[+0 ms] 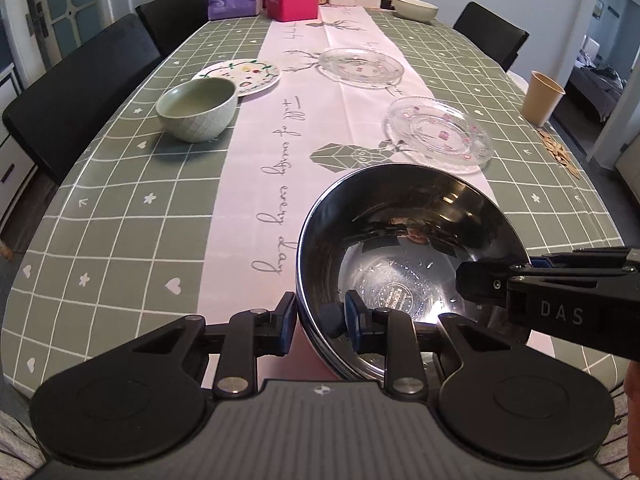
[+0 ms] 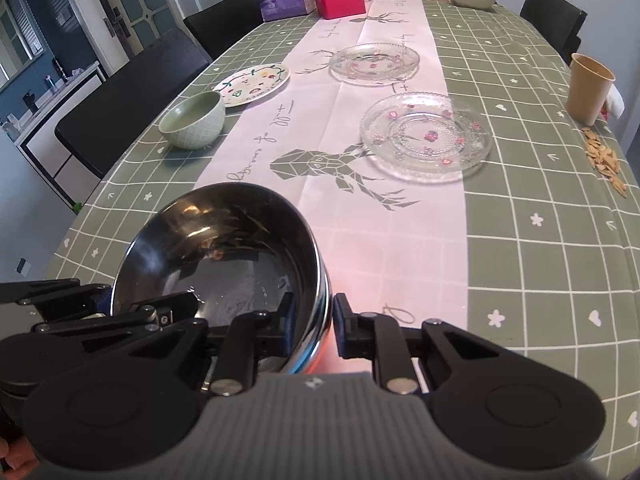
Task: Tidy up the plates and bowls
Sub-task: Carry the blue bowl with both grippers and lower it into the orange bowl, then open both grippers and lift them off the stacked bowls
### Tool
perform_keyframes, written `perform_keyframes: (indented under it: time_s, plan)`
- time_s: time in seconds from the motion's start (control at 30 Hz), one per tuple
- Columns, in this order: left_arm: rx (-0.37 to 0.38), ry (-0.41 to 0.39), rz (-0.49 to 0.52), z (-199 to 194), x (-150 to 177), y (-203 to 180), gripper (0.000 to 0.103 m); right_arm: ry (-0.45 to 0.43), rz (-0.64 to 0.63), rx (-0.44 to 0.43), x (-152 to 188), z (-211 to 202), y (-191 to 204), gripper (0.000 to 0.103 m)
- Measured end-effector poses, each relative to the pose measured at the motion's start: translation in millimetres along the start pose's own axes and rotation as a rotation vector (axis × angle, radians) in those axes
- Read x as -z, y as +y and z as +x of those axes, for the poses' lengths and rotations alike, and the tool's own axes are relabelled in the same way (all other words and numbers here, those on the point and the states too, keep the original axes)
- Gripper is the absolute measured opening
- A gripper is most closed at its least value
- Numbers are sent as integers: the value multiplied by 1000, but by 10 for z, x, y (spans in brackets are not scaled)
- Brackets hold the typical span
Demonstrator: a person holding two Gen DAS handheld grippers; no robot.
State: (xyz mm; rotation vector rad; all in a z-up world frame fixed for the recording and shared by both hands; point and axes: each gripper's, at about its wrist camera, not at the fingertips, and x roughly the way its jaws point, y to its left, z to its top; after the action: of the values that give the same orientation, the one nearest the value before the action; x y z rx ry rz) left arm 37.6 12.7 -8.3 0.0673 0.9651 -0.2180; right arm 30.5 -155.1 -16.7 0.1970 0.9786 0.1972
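A long dining table (image 1: 100,208), covered in a grey-green checked cloth with a pale pink printed runner (image 1: 256,184) down its middle, carried the crockery. On it sat a sage-green ceramic bowl (image 1: 196,110), a white floral painted plate (image 1: 244,76) just behind it, two clear glass plates (image 1: 360,67) (image 1: 438,134), a shiny steel bowl (image 1: 400,248) at the near end and a tan paper cup (image 1: 542,98). At the far end stood a pink box (image 1: 292,0), a cream bowl (image 1: 416,9) and some jars

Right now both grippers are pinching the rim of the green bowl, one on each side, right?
Not the green bowl. That one sits alone, far up the table. Both wrist views show the left gripper and right gripper pinching the rim of the shiny steel bowl, one on each side.
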Motion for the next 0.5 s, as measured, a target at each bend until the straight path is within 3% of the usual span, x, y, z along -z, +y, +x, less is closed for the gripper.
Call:
perform_keyframes:
  time_s: [0.27,0.5]
  plan:
    - [-27,-7,-85,0,-15,275,32,-14,36,-61,-41,122,160,17]
    - [-35,-14,-102,13,-26,327,33,-13,38,-56,-47,210,256,17]
